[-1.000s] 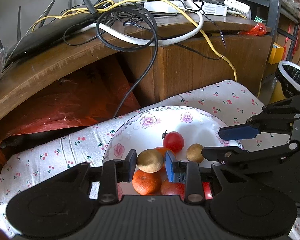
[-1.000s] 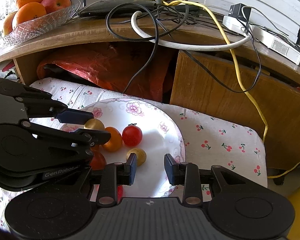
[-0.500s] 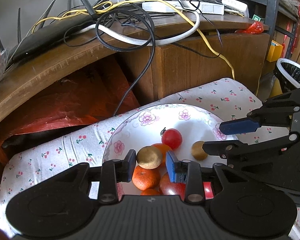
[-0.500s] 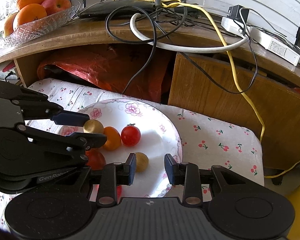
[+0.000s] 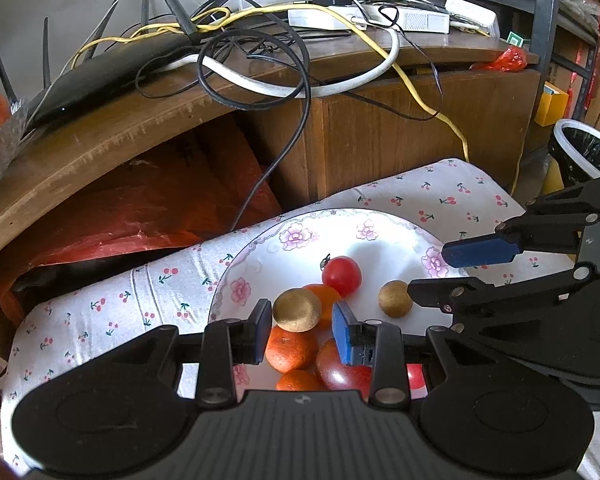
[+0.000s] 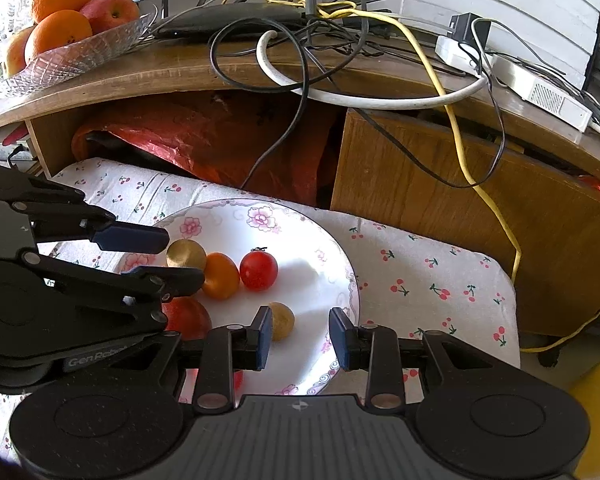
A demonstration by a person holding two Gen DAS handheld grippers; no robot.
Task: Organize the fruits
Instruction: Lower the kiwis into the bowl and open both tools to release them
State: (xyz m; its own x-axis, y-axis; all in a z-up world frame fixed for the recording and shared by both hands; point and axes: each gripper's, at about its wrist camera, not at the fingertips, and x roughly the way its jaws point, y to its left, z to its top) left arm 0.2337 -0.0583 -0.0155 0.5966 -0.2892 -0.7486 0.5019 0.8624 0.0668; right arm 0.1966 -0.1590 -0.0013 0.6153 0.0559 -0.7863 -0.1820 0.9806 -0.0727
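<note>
A white flowered plate point(image 5: 296, 236) point(image 6: 260, 216) lies on a cherry-print cloth. It holds a red tomato point(image 5: 341, 276) point(image 6: 259, 270), a small orange fruit point(image 6: 220, 276), mandarins point(image 5: 292, 350), a dark red fruit point(image 5: 342, 366) and two brown round fruits. My left gripper point(image 5: 302, 332) point(image 6: 184, 260) is open, and one brown fruit point(image 5: 297, 309) point(image 6: 186, 254) sits between its tips with small gaps, on top of the mandarins. My right gripper point(image 6: 300, 336) point(image 5: 444, 270) is open over the plate's near right part. The other brown fruit point(image 6: 281, 321) point(image 5: 395, 299) lies by its left finger.
A curved wooden desk point(image 6: 180, 76) overhangs the back, carrying a router, tangled cables and a glass bowl of oranges and an apple point(image 6: 80, 52). A red plastic bag point(image 5: 140, 216) fills the space under it. A lined bin point(image 5: 584, 152) stands at the right.
The left gripper has drawn back and up a little, so the brown fruit between its tips looks smaller. The right gripper has shifted slightly towards the second brown fruit.
</note>
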